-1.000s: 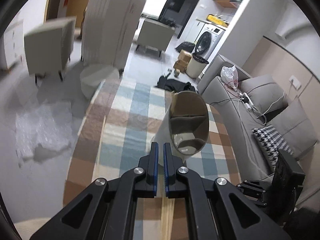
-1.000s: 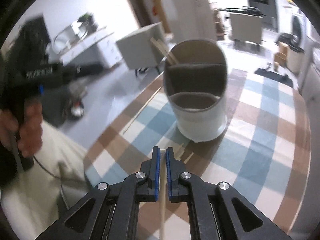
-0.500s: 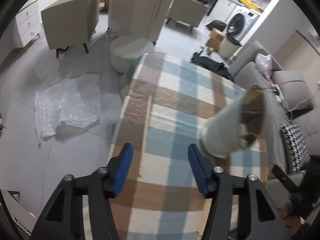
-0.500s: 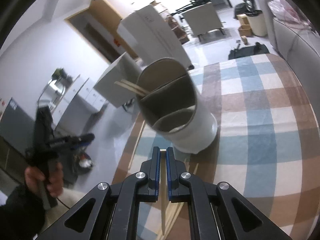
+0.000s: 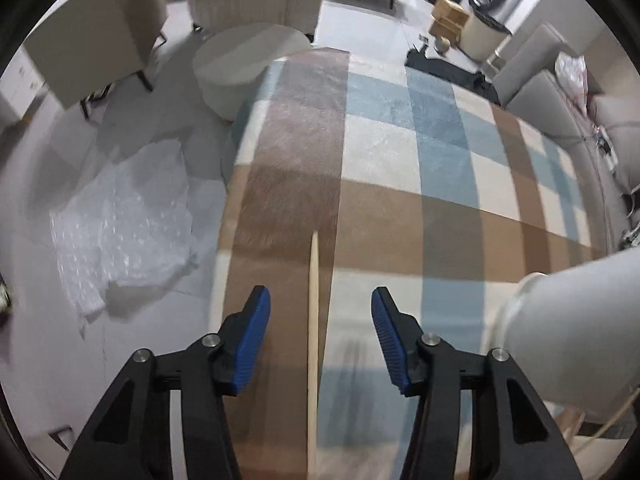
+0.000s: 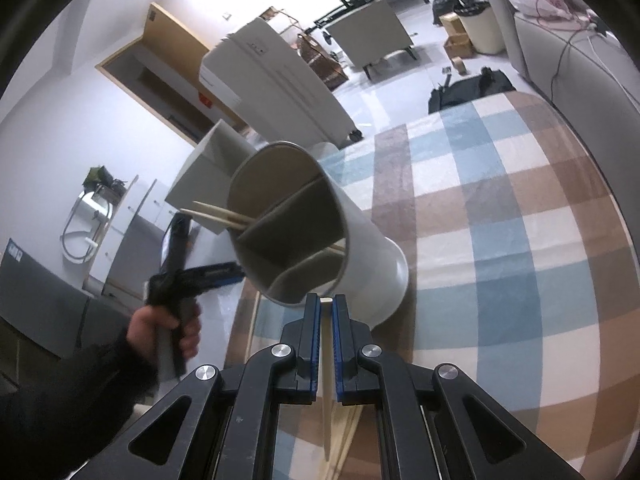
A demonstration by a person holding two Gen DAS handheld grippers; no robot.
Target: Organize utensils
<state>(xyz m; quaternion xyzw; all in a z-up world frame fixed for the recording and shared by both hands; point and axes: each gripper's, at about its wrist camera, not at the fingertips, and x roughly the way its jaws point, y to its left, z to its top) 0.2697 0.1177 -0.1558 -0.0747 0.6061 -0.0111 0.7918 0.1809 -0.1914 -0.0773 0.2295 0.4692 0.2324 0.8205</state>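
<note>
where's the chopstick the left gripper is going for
In the left wrist view, the chopstick lies on the checked tablecloth between the open, closing jaws, untouched, left of the white utensil holder.

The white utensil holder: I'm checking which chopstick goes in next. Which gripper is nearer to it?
Right. The right gripper, shut on a chopstick, sits just below the white utensil holder rim. The left gripper, closing, straddles a lying chopstick off to the holder's side.
</note>
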